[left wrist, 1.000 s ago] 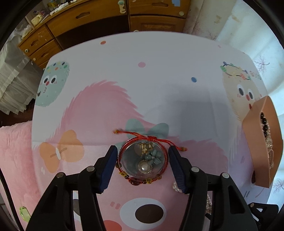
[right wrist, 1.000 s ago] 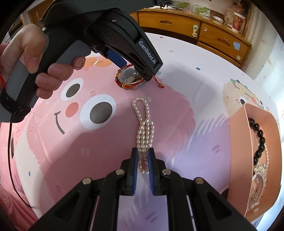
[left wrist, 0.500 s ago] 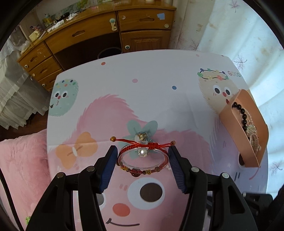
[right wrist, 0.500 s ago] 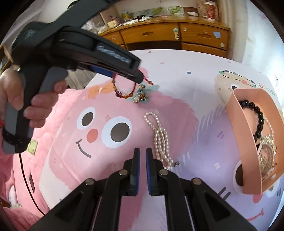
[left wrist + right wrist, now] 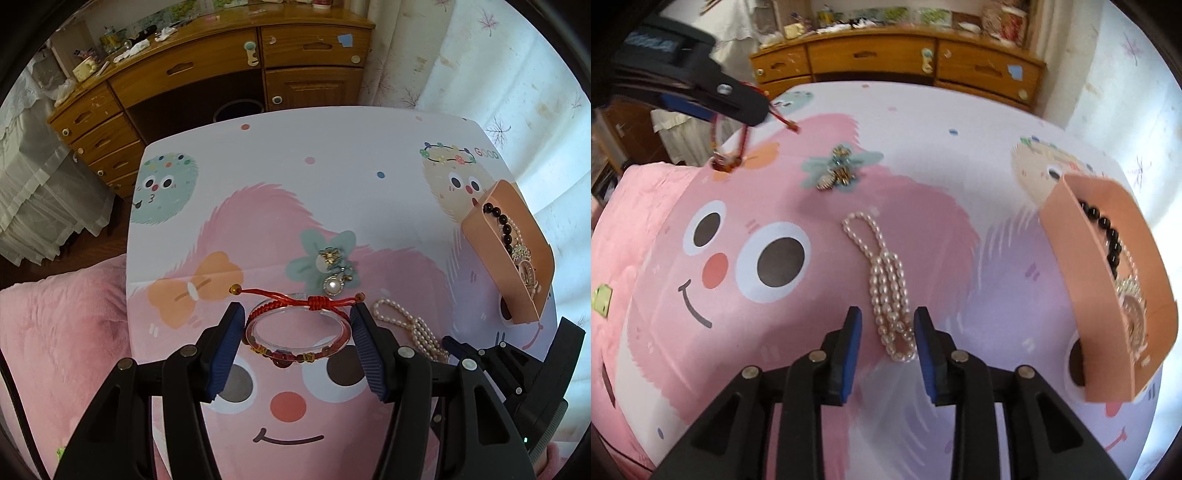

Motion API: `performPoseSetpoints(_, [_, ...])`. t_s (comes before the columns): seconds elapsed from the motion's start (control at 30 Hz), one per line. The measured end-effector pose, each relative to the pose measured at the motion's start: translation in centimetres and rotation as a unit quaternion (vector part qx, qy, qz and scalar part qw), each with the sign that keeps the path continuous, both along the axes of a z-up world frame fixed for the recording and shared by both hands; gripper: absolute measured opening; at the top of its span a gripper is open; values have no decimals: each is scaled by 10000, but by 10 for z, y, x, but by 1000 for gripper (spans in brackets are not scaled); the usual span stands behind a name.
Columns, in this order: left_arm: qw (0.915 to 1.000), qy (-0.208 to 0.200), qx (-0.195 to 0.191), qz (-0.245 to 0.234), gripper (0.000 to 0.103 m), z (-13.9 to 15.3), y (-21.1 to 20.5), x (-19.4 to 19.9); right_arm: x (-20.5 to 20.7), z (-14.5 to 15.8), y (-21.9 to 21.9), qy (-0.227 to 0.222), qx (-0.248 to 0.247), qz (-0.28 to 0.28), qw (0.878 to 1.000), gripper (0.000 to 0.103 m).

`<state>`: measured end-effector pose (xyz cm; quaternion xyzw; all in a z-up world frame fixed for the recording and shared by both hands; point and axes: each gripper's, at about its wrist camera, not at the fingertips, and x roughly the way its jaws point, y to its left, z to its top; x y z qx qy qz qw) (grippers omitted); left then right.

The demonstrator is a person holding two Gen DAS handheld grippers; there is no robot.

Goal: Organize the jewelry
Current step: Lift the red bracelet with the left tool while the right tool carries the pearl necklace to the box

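Red braided bracelet (image 5: 297,328) clamped in left claw (image 5: 297,347); right claw (image 5: 888,332) just parted, straddling pearl strand (image 5: 882,280).

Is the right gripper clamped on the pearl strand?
No: the pearl strand lies on the table between the right gripper's open fingers, untouched.

Red bracelet (image 5: 297,332) aloft; pearl strand (image 5: 882,284) on table.
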<state>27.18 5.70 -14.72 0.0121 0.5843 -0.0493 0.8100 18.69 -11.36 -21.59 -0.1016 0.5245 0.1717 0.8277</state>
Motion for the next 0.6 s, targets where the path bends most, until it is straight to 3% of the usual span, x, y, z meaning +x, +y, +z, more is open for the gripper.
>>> performPoseSetpoints(0.07, [10000,-5,-1,-19,57,-1,2,0,-1,-1,-3,-19,-49,-243,9997,28])
performPoseSetpoints(0.17, [10000,20,25,-35,57,-4,5,0,-1,-1,-7,-7,-34,-435,9990,13])
performPoseSetpoints(0.27, [10000,61,4,-30,57,-6,7,0,5,0,-11,156,113,-558,9983,12])
performPoseSetpoints(0.37, [10000,66,-33,-20,57,-6,8,-1,10,0,-21,373,540,-874,9940,10])
performPoseSetpoints(0.4, [10000,69,-35,-24,57,-5,8,-1,12,0,-28,491,863,-1012,9899,4])
performPoseSetpoints(0.6, [10000,15,-25,-88,57,0,2,-4,12,-6,-53,894,1677,-1710,9668,4])
